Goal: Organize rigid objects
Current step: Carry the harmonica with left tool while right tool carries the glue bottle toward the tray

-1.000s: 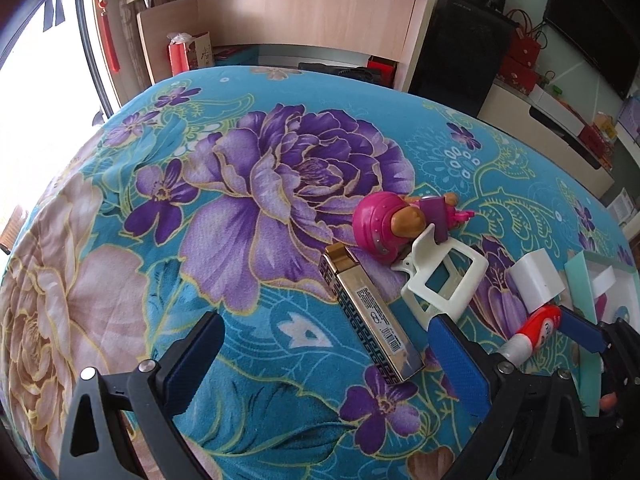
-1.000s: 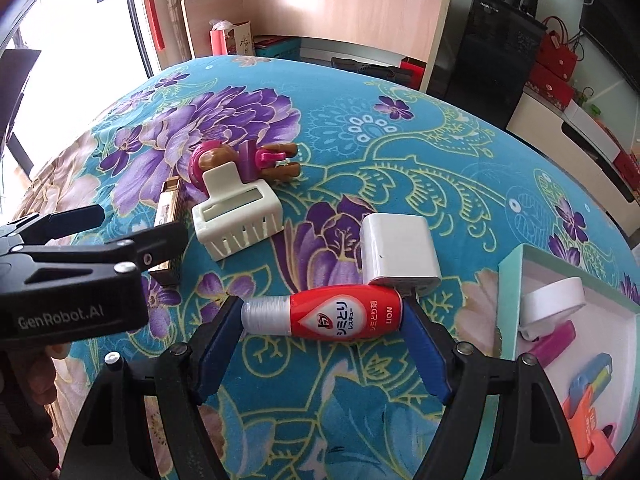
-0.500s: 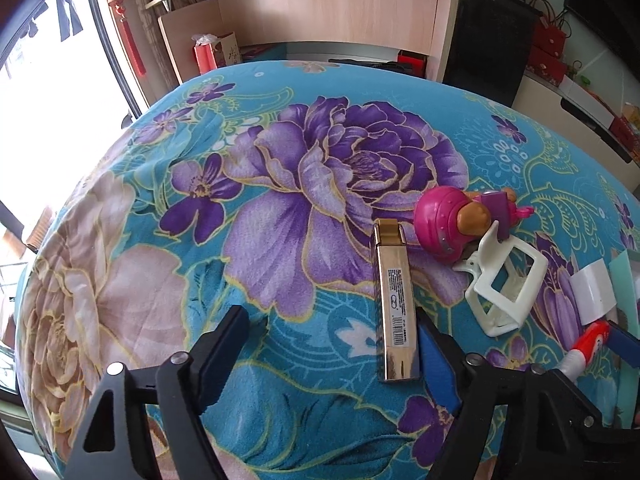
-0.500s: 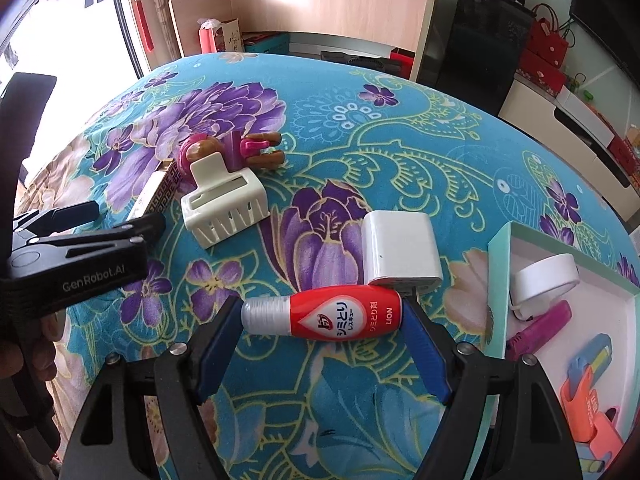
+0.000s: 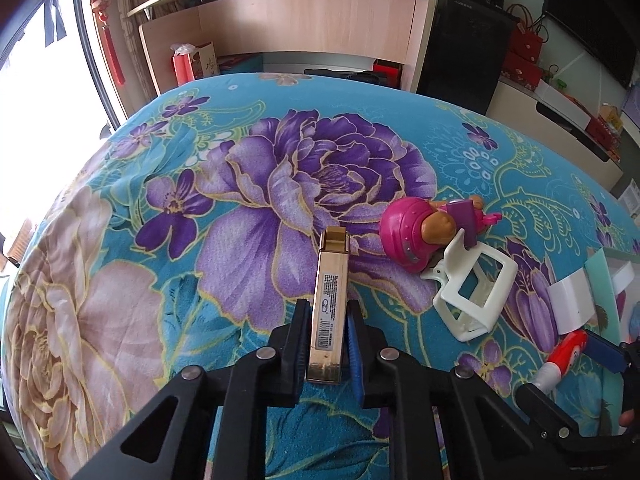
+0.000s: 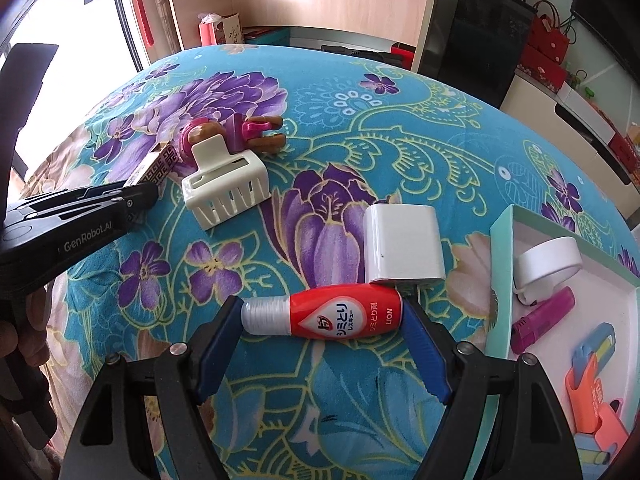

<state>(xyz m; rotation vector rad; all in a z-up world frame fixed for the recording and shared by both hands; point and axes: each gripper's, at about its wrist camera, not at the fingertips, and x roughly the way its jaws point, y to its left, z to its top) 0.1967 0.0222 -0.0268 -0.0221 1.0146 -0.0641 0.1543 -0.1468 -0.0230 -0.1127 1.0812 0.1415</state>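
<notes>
My left gripper (image 5: 327, 334) is shut on the near end of a long gold box (image 5: 330, 300) that lies on the flowered cloth. The box also shows in the right wrist view (image 6: 154, 166), with the left gripper (image 6: 140, 196) on it. My right gripper (image 6: 322, 320) is shut on a red and white bottle (image 6: 324, 316), held end to end between the blue pads. The bottle's tip shows at the right of the left wrist view (image 5: 564, 356).
A pink toy figure (image 6: 236, 132), a white hair claw (image 6: 226, 192) and a white charger block (image 6: 404, 244) lie on the cloth. A mint tray (image 6: 502, 280) at the right holds a white tape roll (image 6: 548, 266), a magenta lighter and orange clips. Shelves stand behind.
My left gripper moved up to the gold box, lined up with it and closed on its near end. My right gripper has stayed shut on the bottle.
</notes>
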